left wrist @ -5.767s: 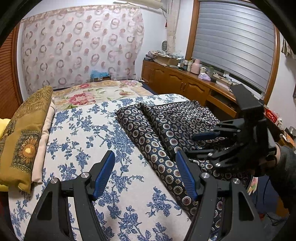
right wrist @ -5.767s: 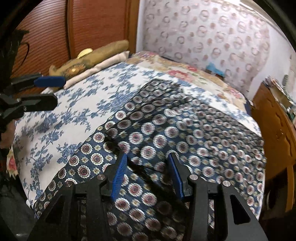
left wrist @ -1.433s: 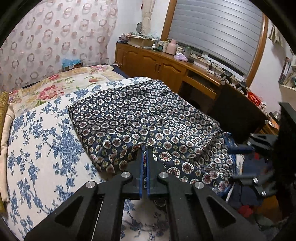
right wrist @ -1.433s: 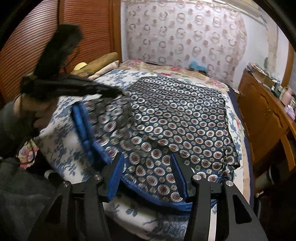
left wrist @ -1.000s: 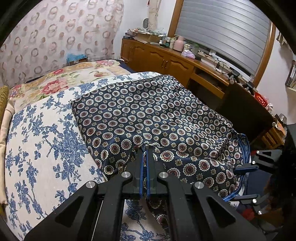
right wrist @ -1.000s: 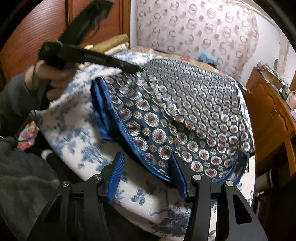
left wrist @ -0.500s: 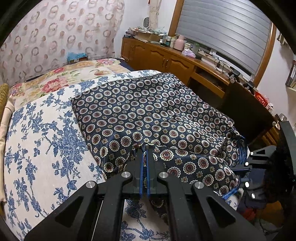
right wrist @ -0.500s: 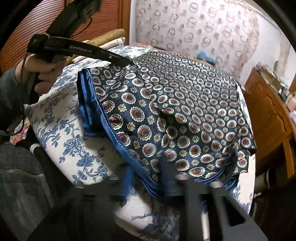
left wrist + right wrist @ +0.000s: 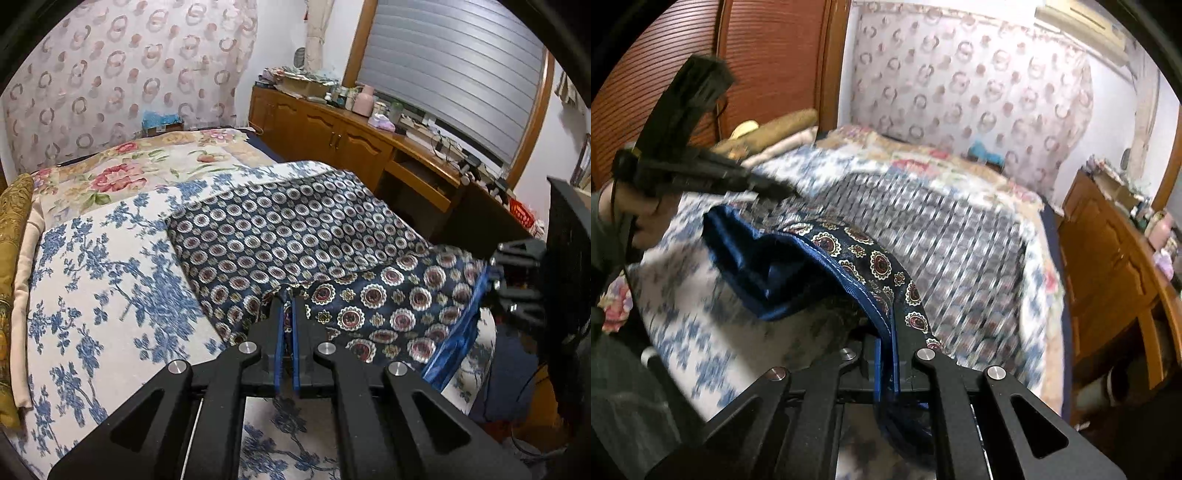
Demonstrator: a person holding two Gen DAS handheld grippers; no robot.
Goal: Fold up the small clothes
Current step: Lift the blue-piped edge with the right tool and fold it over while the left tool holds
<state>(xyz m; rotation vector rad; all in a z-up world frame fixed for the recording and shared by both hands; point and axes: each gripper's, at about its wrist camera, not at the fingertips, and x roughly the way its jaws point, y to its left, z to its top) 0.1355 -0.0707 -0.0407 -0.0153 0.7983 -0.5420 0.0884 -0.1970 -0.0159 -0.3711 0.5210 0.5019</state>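
The left hand-held gripper (image 9: pixel 287 295) has its two blue-lined fingers pressed together on a near edge of the patterned cloth (image 9: pixel 295 236), a dark navy fabric covered with round medallions. The pinched edge is raised off the bed (image 9: pixel 110 280), and a fold of the cloth hangs between this grip and the right hand-held gripper (image 9: pixel 517 284), which shows at the right edge of the left wrist view.

In the right wrist view, the right hand-held gripper (image 9: pixel 886 339) is likewise clamped shut on the cloth (image 9: pixel 871 258), holding a blue-trimmed hem (image 9: pixel 849 273) between its fingers. The plain blue underside of the cloth is turned up beside that hem, towards the left hand-held gripper (image 9: pixel 768 188), which pinches the fabric further along the same edge. The far part of the cloth lies spread on the bed, though that area is blurred.

The bed wears a white cover with blue flowers (image 9: pixel 92 295). Beyond the cloth lies a pink floral blanket (image 9: pixel 122 173), and a gold cushion (image 9: pixel 11 258) sits at the bed's left side. A wooden desk (image 9: pixel 351 129) with cupboard doors stands beside the bed, carrying small bottles and clutter.
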